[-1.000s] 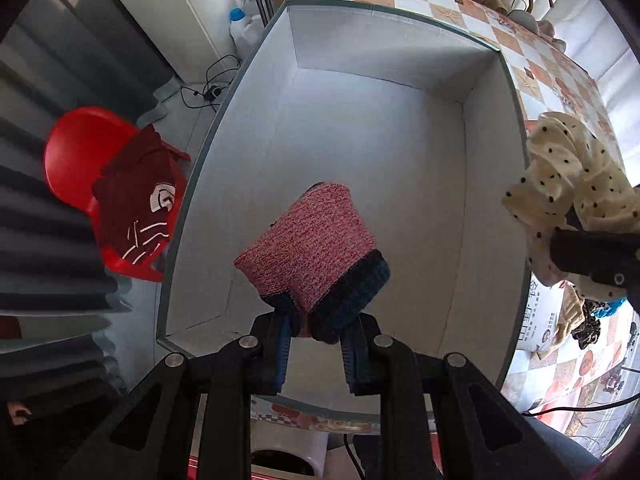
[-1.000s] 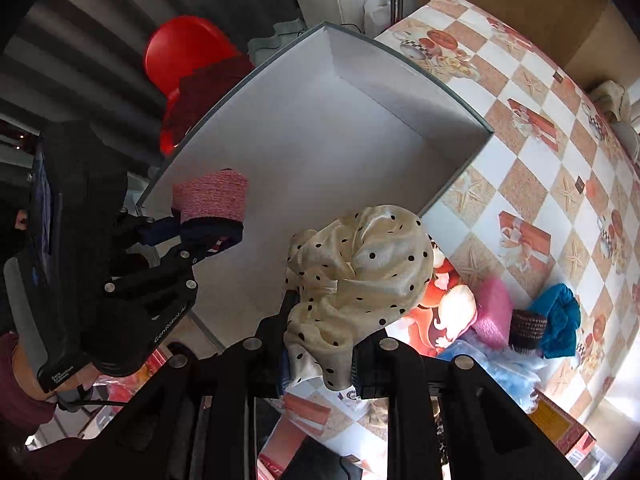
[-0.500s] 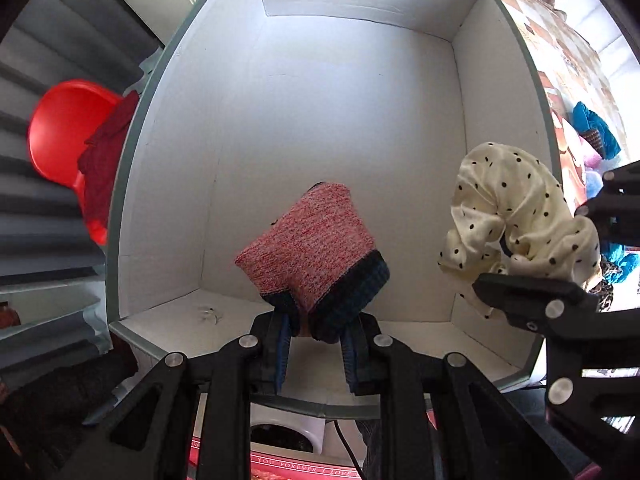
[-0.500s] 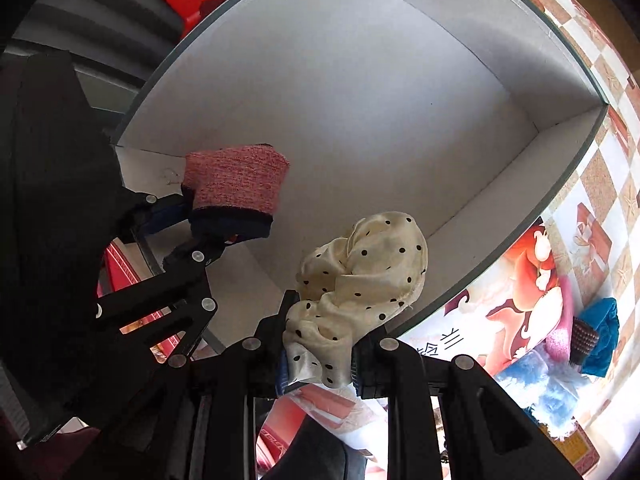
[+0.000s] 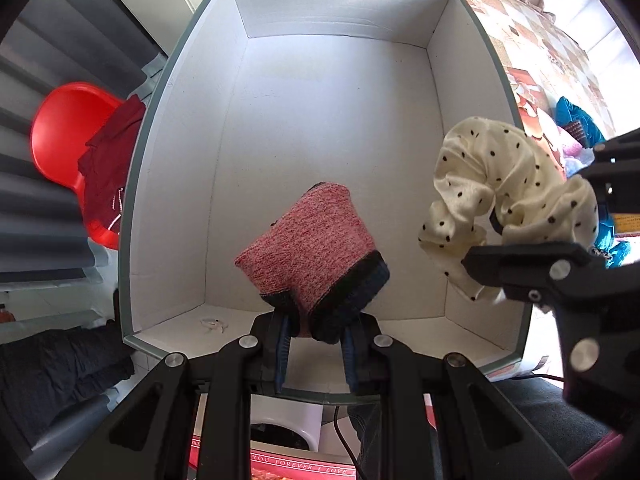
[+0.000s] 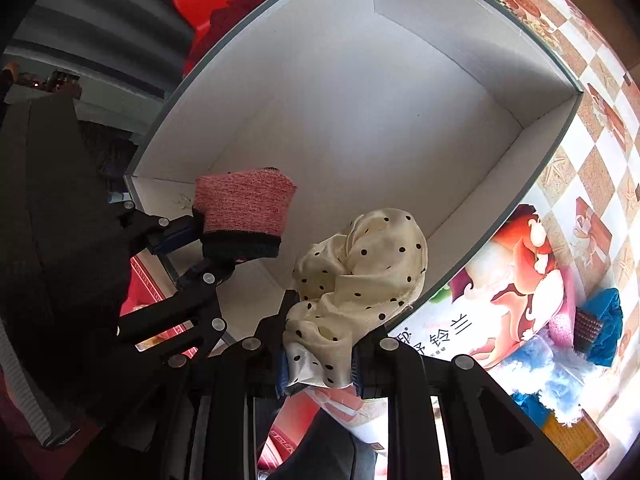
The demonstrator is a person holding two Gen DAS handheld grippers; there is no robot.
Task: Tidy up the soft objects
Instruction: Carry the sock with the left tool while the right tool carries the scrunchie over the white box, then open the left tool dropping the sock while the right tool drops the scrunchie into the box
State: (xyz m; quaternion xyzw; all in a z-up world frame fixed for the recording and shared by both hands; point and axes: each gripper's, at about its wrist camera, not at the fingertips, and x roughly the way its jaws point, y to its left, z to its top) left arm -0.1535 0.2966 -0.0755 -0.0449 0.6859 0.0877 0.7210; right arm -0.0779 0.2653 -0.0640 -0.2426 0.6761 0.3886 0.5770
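Note:
A big white box [image 5: 336,120] with a grey-green rim lies open below both grippers. My left gripper [image 5: 316,332] is shut on a red knitted sleeve with a dark cuff [image 5: 308,252], which hangs over the box's near end. In the right wrist view that same knitted sleeve [image 6: 244,208] shows at the left, above the box [image 6: 360,100]. My right gripper [image 6: 318,364] is shut on a cream scrunchie with black dots [image 6: 356,280], held over the box's near right wall. The scrunchie [image 5: 504,196] appears at the right of the left wrist view.
The box stands on a checkered tablecloth [image 6: 592,152]. Blue, pink and dark soft items [image 6: 584,328] lie on the table right of the box. A red chair with a dark red garment [image 5: 80,152] stands left of the box. A small clear scrap [image 5: 214,323] lies inside the box's near corner.
Both grippers have come lower and further over the box, so its inside now fills both views. The scrunchie has moved from outside the right wall to above it. Both grips are unchanged.

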